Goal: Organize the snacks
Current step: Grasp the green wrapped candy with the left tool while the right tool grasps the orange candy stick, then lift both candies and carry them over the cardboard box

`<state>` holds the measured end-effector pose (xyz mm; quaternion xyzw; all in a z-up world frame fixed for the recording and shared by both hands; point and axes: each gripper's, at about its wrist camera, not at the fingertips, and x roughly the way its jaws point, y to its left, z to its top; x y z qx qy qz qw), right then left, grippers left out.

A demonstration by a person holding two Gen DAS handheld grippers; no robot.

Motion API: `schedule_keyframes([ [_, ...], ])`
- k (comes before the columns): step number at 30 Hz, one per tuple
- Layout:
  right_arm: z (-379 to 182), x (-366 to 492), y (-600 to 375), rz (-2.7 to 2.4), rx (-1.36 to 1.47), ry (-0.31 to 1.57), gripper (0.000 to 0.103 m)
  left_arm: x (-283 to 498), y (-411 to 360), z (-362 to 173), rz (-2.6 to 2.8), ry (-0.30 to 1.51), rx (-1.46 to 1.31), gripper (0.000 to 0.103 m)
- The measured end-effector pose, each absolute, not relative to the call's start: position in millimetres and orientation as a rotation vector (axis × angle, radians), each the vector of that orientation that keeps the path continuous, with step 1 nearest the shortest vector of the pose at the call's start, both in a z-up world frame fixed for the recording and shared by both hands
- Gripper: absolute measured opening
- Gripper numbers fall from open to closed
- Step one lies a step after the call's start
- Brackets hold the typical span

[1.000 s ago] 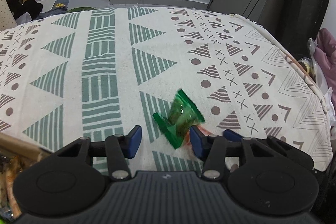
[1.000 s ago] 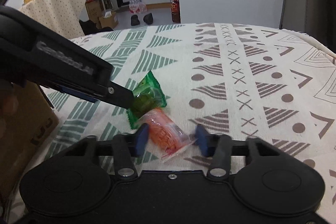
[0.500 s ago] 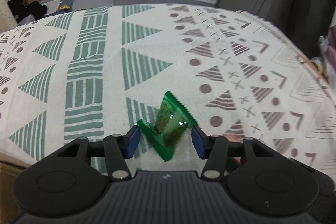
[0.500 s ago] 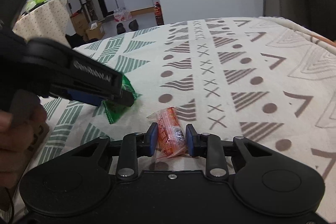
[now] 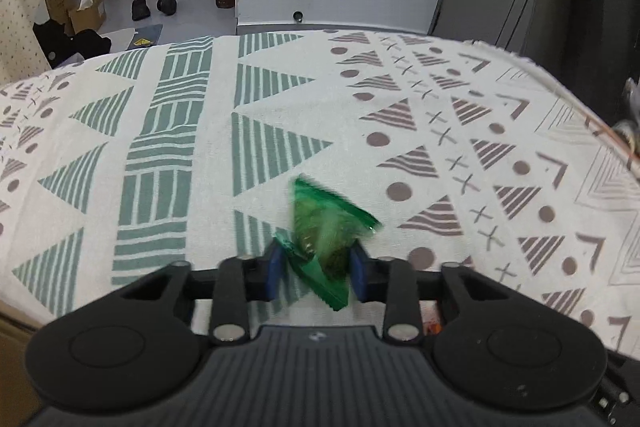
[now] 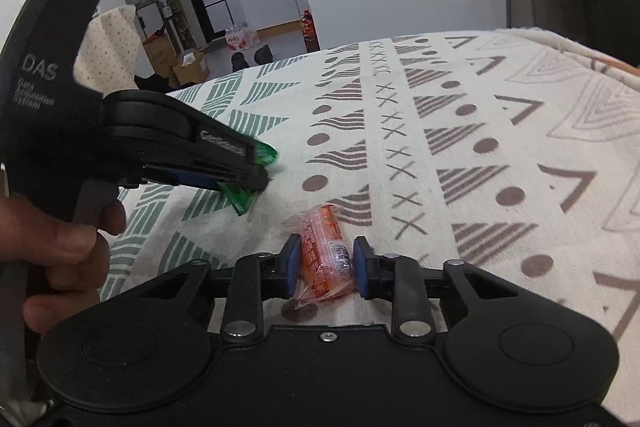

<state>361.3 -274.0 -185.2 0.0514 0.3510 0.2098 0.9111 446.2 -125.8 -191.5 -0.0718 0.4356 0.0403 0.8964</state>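
Crinkly green snack packet (image 5: 326, 239) sits clamped in the left gripper (image 5: 316, 269), pinched near one end. Right gripper (image 6: 325, 267) is closed on the orange snack packet (image 6: 323, 251). Slick film could slide free if either gets swung quickly.

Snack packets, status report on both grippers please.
Left gripper shut on green packet. Right gripper shut on orange packet. Both low over tablecloth. Nothing in the way.

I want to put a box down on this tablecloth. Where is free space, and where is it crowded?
Free: the far tablecloth beyond both packets. Crowded: the near edge, where the left gripper and right gripper pinch the green packet and orange packet.
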Motion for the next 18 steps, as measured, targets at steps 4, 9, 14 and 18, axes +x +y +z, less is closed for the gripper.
schedule_keyframes([
  [4, -185, 354, -283, 0.415, 0.135, 0.734, 0.022, 431, -129, -185, 0.087, 0.888, -0.153, 0.028],
  [9, -184, 343, -293, 0.395, 0.163, 0.744, 0.021, 409, -127, -177, 0.093, 0.894, -0.18, 0.028],
  [14, -181, 332, -294, 0.386, 0.171, 0.751, 0.019, 389, -122, -168, 0.091, 0.89, -0.195, 0.028],
  [18, -174, 321, -289, 0.398, 0.16, 0.737, 0.019, 374, -119, -159, 0.09, 0.881, -0.197, 0.028],
])
